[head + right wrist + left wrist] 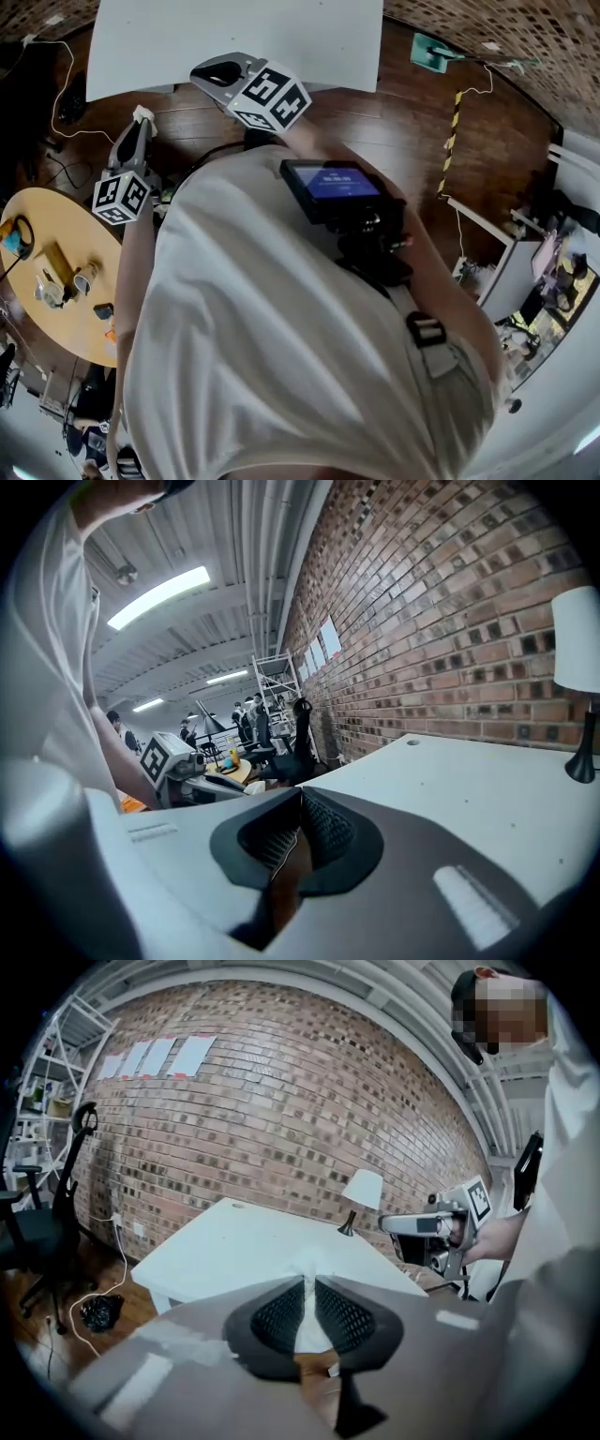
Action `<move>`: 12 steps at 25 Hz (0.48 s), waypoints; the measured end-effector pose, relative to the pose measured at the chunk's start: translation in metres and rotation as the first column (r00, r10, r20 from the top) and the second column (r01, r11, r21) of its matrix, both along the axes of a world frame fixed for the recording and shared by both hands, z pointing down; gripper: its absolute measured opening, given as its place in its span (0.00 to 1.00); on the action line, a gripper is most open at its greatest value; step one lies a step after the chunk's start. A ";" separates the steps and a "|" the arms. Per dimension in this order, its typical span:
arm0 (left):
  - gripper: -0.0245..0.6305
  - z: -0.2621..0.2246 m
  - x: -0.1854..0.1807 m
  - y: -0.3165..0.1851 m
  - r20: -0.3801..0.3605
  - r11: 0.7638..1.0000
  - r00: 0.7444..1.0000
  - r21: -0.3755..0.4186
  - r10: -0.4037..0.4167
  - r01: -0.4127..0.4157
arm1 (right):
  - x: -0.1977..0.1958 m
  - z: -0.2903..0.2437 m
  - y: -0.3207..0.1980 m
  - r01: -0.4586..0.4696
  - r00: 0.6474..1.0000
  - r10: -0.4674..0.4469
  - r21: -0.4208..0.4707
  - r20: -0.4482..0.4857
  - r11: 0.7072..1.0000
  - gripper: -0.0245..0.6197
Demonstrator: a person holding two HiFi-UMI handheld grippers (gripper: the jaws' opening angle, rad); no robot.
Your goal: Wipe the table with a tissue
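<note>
While beside table (234, 1241), tissue (306, 1324) in left tongs (308, 1283).

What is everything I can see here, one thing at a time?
table: one, white, in front of the brick wall
brick wall: one, red-brown, behind
lamp: one, white shade, far edge of the table
office chair: one, black, left of the table
round table: one, yellow, person's left
tissue: one, white, in left hand-held gripper
left hand-held gripper: grey, jaws closed on tissue
right hand-held gripper: grey, jaws together, empty
</note>
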State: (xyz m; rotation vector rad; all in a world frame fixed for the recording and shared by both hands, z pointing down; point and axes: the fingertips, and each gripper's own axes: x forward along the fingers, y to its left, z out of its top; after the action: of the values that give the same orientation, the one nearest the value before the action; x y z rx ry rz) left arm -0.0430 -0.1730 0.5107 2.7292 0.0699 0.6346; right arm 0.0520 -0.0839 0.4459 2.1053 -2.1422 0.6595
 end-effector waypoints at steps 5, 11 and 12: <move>0.10 -0.011 0.029 -0.003 -0.005 0.998 0.998 0.039 0.056 -0.056 | 0.016 -0.001 0.007 -0.046 0.999 0.046 0.012 -0.001 0.999 0.05; 0.10 -0.029 0.078 0.002 0.021 0.990 0.992 0.067 0.122 -0.123 | 0.064 -0.019 0.021 -0.125 0.992 0.124 0.051 0.030 0.991 0.05; 0.10 -0.030 0.082 0.004 0.025 0.988 0.991 0.069 0.135 -0.137 | 0.069 -0.021 0.022 -0.138 0.990 0.136 0.054 0.034 0.989 0.05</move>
State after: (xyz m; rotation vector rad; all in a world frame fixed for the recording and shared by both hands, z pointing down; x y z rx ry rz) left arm 0.0392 -0.1690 0.4805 2.8032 0.2349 0.7148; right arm 0.1210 -0.0615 0.4254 2.3028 -2.0689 0.6545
